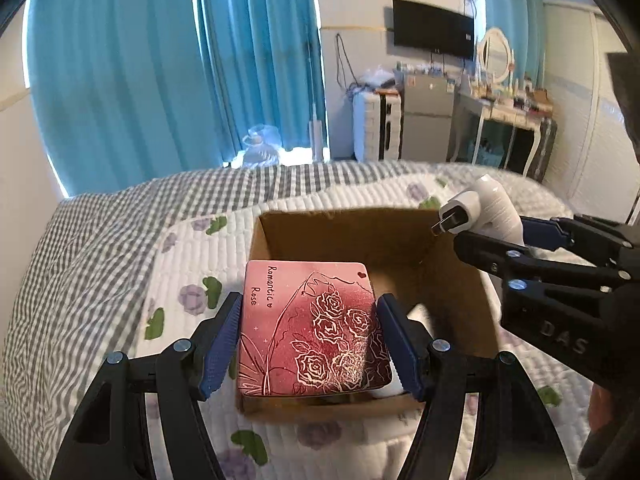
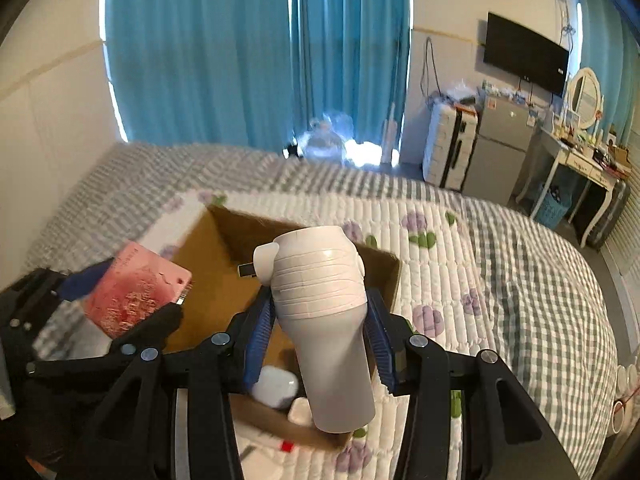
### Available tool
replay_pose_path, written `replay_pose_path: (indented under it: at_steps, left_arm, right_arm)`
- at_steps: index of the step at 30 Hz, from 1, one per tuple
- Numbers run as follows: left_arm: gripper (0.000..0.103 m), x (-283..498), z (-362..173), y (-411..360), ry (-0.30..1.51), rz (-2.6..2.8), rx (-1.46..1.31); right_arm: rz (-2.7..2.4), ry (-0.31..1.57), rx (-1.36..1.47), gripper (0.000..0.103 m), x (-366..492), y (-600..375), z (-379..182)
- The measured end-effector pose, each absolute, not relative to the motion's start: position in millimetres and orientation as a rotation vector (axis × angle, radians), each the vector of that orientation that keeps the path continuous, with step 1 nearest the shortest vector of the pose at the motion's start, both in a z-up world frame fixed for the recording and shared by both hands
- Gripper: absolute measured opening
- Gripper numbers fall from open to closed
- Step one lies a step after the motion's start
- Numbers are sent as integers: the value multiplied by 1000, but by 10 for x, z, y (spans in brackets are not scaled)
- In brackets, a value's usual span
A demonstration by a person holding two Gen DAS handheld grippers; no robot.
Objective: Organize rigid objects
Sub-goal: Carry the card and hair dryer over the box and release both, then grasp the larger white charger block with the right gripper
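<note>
An open cardboard box [image 1: 452, 280] sits on the bed. My left gripper [image 1: 310, 340] is shut on a pink rose-printed tin [image 1: 312, 328] and holds it flat over the box's near left part. My right gripper [image 2: 318, 336] is shut on a white wound cable with a plug [image 2: 324, 304], held above the box [image 2: 204, 292]. In the left wrist view that cable bundle [image 1: 492, 208] hangs over the box's far right corner. White items [image 2: 276, 386] lie in the box bottom. The tin [image 2: 136, 296] and left gripper show at the left in the right wrist view.
The bed has a white floral quilt [image 2: 460, 272] and a grey checked sheet [image 1: 80, 248]. Blue curtains [image 1: 160, 72], a small fridge [image 2: 500, 148], a suitcase [image 2: 448, 144] and a dressing table [image 2: 580, 160] stand beyond the bed.
</note>
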State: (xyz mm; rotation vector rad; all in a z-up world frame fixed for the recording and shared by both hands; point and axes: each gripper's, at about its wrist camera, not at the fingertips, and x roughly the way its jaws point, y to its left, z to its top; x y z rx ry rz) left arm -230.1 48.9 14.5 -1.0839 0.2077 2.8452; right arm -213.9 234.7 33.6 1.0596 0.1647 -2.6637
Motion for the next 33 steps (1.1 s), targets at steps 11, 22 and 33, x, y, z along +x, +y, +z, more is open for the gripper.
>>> replay_pose_path:
  at_steps: [11,22,33]
  left_arm:
    - [69,-2508,-335,516,249,2784,-1202]
    - [69,-2566,-349,666,245,2744,-1240]
    - [92,-2449,-281,768,237,2758,-1174]
  right_arm:
    - [-2634,224,1124,48,-2609,2287,-269]
    - [-2737,97,1059,75,-2316,2660,-17]
    - [-2867,79,1020,90,-1989,3025,211]
